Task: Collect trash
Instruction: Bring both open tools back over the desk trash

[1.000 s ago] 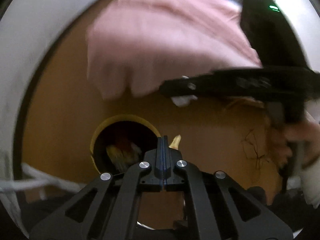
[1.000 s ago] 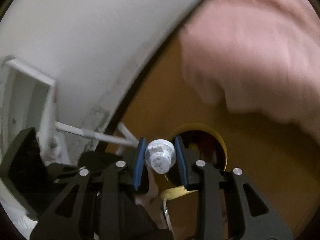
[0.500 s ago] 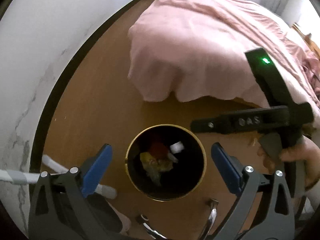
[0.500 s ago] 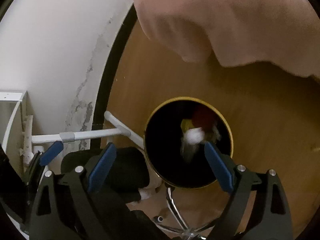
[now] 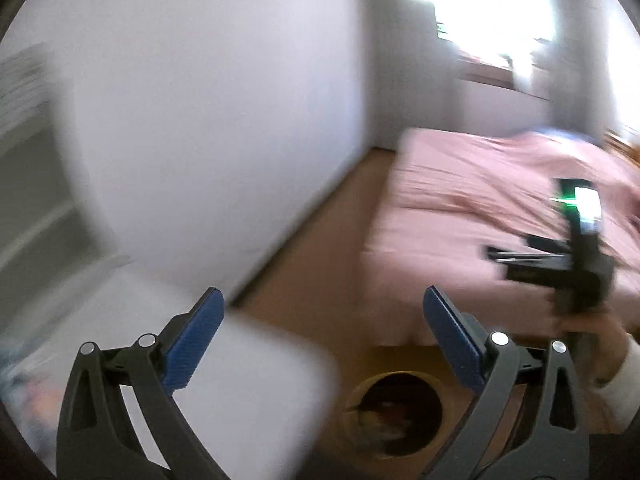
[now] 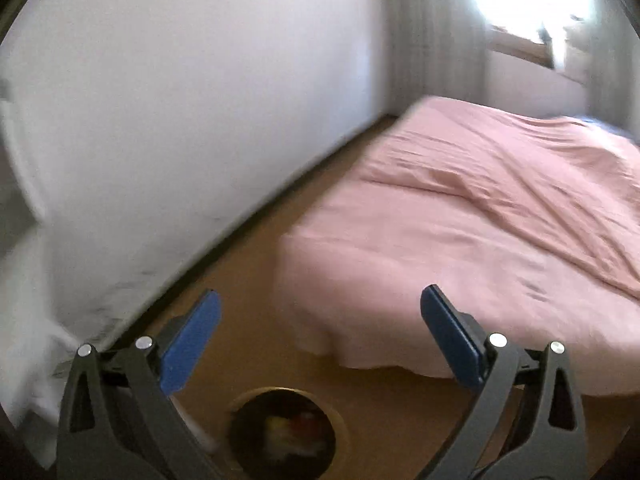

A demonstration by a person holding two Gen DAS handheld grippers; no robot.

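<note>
A round bin with a yellow rim [image 5: 394, 414] stands on the wooden floor and holds blurred red, yellow and white trash; it also shows in the right wrist view [image 6: 286, 432]. My left gripper [image 5: 322, 320] is open and empty, high above and behind the bin. My right gripper [image 6: 320, 316] is open and empty, also raised above the bin. In the left wrist view the right gripper's body [image 5: 568, 260] with a green light is held by a hand at the right. Both views are motion-blurred.
A bed with a pink cover [image 6: 480, 220] fills the right side, also seen in the left wrist view [image 5: 480, 200]. A white wall [image 6: 180, 100] runs along the left. A white surface [image 5: 240, 380] lies below my left gripper. A bright window [image 5: 492, 8] is at the back.
Both grippers have lifted and tilted up away from the bin, which has slid to the bottom of both views. The wall, bed top and window have come into sight. Both stay open.
</note>
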